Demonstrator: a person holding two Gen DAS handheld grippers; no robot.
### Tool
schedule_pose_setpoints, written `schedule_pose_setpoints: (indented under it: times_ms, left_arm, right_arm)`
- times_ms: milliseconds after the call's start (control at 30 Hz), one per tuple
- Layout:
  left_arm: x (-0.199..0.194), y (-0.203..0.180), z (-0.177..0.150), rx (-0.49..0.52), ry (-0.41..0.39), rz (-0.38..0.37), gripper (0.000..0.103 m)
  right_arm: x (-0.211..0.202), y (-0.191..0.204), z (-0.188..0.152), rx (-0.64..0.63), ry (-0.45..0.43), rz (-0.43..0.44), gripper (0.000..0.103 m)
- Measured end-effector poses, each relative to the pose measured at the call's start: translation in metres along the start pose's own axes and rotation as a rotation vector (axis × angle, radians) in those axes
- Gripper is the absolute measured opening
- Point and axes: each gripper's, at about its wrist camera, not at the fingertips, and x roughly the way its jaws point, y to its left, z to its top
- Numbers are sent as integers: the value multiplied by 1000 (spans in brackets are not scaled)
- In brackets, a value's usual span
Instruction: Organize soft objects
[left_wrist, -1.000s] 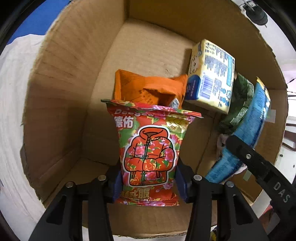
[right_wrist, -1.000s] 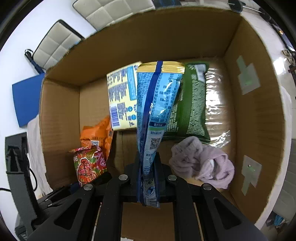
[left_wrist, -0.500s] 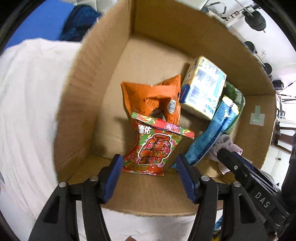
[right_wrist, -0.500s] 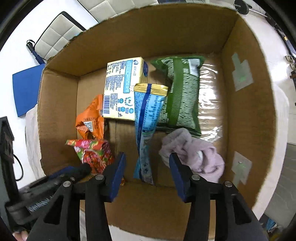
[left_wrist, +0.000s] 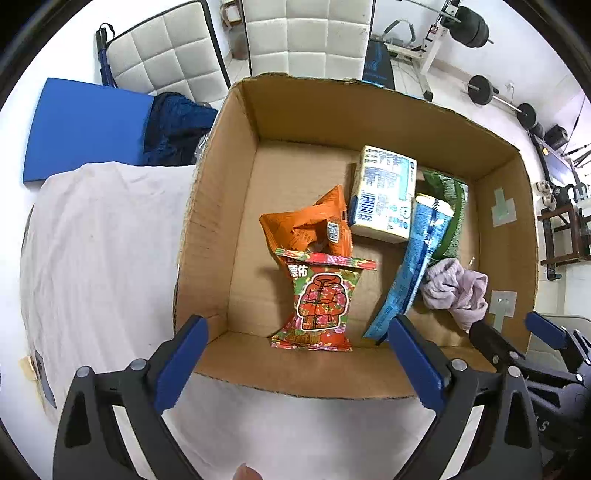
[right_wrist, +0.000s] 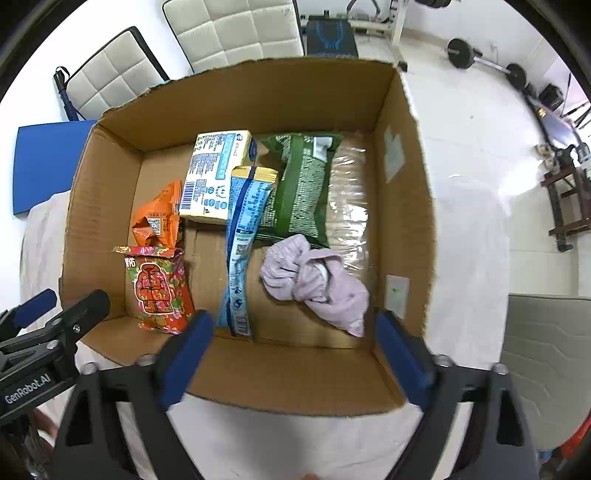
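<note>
Cardboard box (left_wrist: 229, 229) occupies the centre of both wrist views, open at the top and resting on a white cloth (left_wrist: 103, 251).

Left tool (left_wrist: 295, 354): both blue-padded fingers stand wide apart at the lower edge of the left wrist frame, above the near wall of the box, gripping nothing. Right tool (right_wrist: 291, 347): fingers likewise spread wide at the lower edge of the right wrist frame, empty.

Contents of the box, as placed in the left wrist frame:
- Red floral snack bag (left_wrist: 319, 302), lower centre, its bottom edge against the near wall.
- Orange snack bag (left_wrist: 306, 225), directly above the red bag and touching its top seal.
- Yellow-and-blue carton (left_wrist: 384, 199), upper right of the orange bag, touching it.
- Blue snack bag (left_wrist: 413, 262), long and narrow, running diagonally from beside the carton to the near wall.
- Green snack bag (left_wrist: 448, 206), partly covered by the blue bag.
- Lilac cloth (left_wrist: 456, 288), crumpled, at lower right beside the blue bag.

In the right wrist frame a clear plastic pack (right_wrist: 349, 206) lies along the right wall, next to the green bag.
</note>
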Motion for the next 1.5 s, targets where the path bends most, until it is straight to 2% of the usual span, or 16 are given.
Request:
schedule_pose_setpoints:
  times_ms: [133, 267, 500, 733, 933, 1167, 1500]
  left_arm:
    - [-11, 0, -7, 0, -36, -12, 101]
    - [-30, -1, -15, 7, -84, 1, 101]
    - [-88, 0, -39, 12, -203, 1, 101]
    - [-158, -4, -81, 35, -329, 27, 101]
    - [-212, -3, -125, 49, -377, 8, 101]
    - [-248, -5, -164, 71, -393, -6, 101]
    - [-286, -6, -203, 65, -420, -37, 101]
  right_arm:
    - [-13, -1, -9, -5, -30, -49, 99]
    - [-30, -7, -19, 15, -66, -63, 103]
    - [-73, -8, -40, 27, -137, -58, 103]
    - [-141, -14, -83, 41, -225, -40, 103]
    - [-202, -17, -129, 22, -280, -15, 103]
    - [-265, -14, -180, 3, -355, 6, 103]
    - [-316, -8, -245, -38, -383, 40, 103]
